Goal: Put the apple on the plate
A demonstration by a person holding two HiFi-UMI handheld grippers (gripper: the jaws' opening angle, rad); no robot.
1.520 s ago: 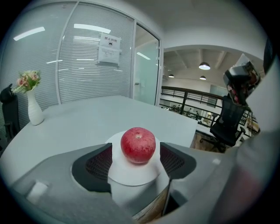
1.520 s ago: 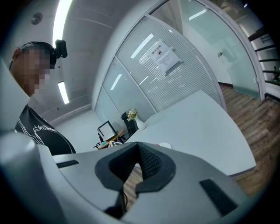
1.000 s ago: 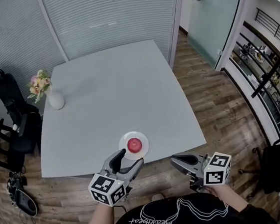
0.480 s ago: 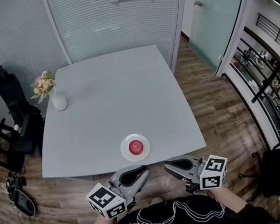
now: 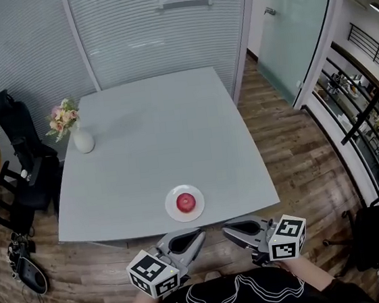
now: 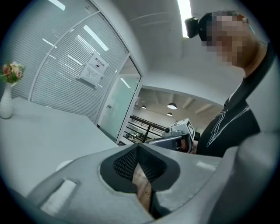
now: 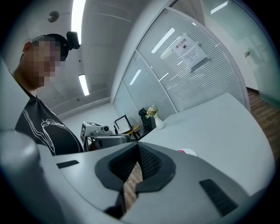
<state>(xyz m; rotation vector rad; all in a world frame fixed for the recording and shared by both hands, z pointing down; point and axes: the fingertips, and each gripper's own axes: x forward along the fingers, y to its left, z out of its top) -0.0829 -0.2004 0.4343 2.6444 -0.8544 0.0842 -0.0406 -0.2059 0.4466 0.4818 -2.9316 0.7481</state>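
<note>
From the head view, the apple [image 5: 185, 201] sits in the middle of the plate [image 5: 174, 212], which lies on the grey table [image 5: 161, 137] close to its near edge. A vase of flowers [image 5: 79, 135] stands at the table's far left side, and a black chair [image 5: 19, 136] is beside that edge. Both grippers are held off the table, close to the person's body, with their tips turned toward each other: the left gripper [image 5: 196, 235] just below the plate and the right gripper [image 5: 228, 229] beside it. In the left gripper view, the left gripper [image 6: 137, 147] has its jaws pressed together with nothing between them; the right gripper [image 6: 174, 136] shows beyond, and the vase [image 6: 5, 104] stands far off at the left. In the right gripper view, the right gripper [image 7: 138, 145] is likewise closed and empty, and a sliver of the apple [image 7: 180, 151] on the plate [image 7: 190, 152] peeks over its jaw.
</note>
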